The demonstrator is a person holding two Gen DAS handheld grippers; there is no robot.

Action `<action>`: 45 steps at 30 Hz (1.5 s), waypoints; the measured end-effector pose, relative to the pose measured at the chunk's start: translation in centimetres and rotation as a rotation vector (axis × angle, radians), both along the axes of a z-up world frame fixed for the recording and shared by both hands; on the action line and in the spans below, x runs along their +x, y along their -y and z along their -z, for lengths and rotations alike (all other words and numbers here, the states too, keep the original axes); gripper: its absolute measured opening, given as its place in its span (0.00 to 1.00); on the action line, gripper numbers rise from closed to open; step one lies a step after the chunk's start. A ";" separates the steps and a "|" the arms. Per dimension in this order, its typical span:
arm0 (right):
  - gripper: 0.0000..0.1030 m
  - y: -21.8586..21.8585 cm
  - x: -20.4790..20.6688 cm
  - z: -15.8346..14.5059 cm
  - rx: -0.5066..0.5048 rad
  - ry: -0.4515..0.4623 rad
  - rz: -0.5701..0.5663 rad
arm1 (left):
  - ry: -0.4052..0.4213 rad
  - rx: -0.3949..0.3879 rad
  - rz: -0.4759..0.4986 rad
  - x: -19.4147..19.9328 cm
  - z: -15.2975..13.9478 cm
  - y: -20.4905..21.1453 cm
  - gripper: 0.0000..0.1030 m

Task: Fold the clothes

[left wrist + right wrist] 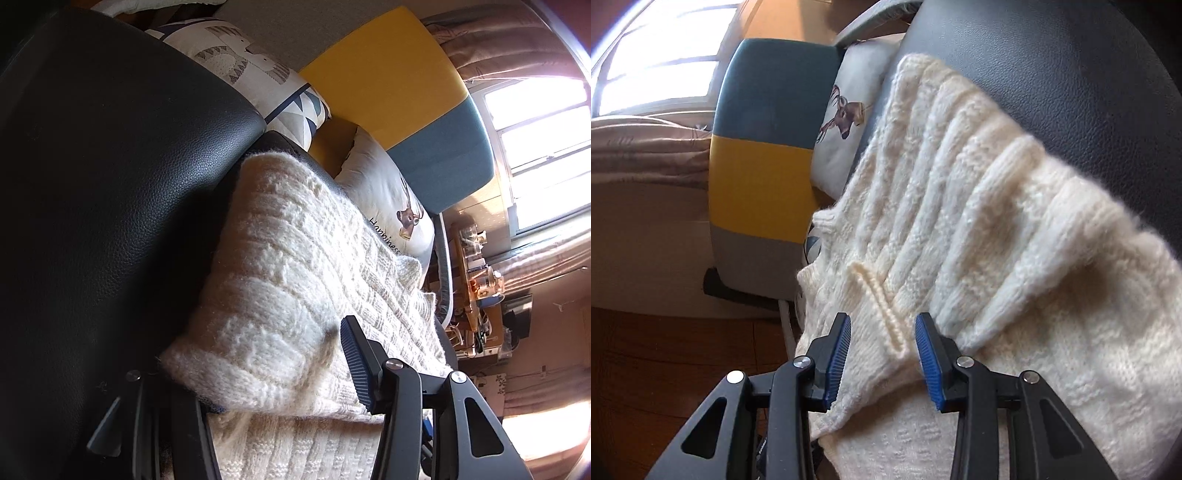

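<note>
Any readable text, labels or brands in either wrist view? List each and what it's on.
"Happiness": black script on the white deer cushion, left wrist view; the word runs into the cream knit sweater, so any further letters are hidden.
Items on the shelf by the window: too small and blurred to read.
Small white print low on the right gripper: too small to read.
Nothing else legible in either view.

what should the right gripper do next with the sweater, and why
Probably close the right gripper: its blue-padded fingers stand open on either side of a raised ridge of the cream knitted sweater, which lies on the black leather seat. Pinching it would give a hold for folding.
</note>
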State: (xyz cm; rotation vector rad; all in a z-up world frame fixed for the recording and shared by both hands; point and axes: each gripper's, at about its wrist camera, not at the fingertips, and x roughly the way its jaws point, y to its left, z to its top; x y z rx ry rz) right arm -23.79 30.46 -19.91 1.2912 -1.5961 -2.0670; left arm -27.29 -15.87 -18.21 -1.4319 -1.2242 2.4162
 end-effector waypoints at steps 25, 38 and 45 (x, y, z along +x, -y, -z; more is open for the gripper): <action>0.06 11.9 -4.2 -15.9 0.879 -0.351 -0.464 | 0.034 0.249 -0.024 -0.2 -0.4 2.9 0.45; 0.06 14.1 -3.6 -22.4 0.977 -0.494 -0.499 | -0.051 0.116 -0.036 0.0 -2.9 3.7 0.14; 0.06 6.6 -3.0 -13.0 0.780 -0.267 -0.395 | 0.002 -0.038 0.059 0.5 -1.5 0.8 0.13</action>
